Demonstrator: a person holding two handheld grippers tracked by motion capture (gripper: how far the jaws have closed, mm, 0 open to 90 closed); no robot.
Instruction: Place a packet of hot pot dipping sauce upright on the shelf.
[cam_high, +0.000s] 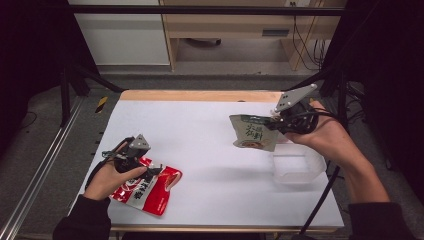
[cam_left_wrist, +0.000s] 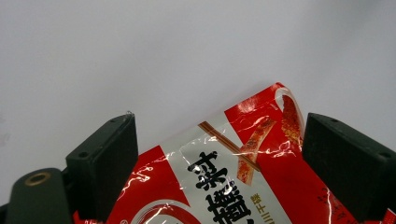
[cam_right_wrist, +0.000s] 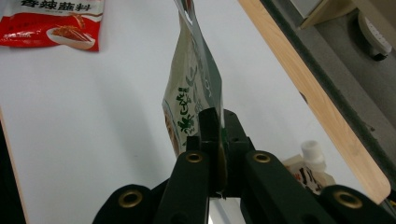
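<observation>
green packet (cam_high: 253, 132) between right jaws

Dark sleeves cover both forearms, and each black hand-held gripper (cam_high: 272, 122) carries brass-ringed screw holes, a grey three-cornered plate and a trailing black cable.

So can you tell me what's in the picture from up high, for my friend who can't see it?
The right gripper holds a green sauce packet up in the air over a white table, above a clear plastic tub. The left gripper rests, jaws open, around a red packet lying flat near the table's front-left corner.
</observation>
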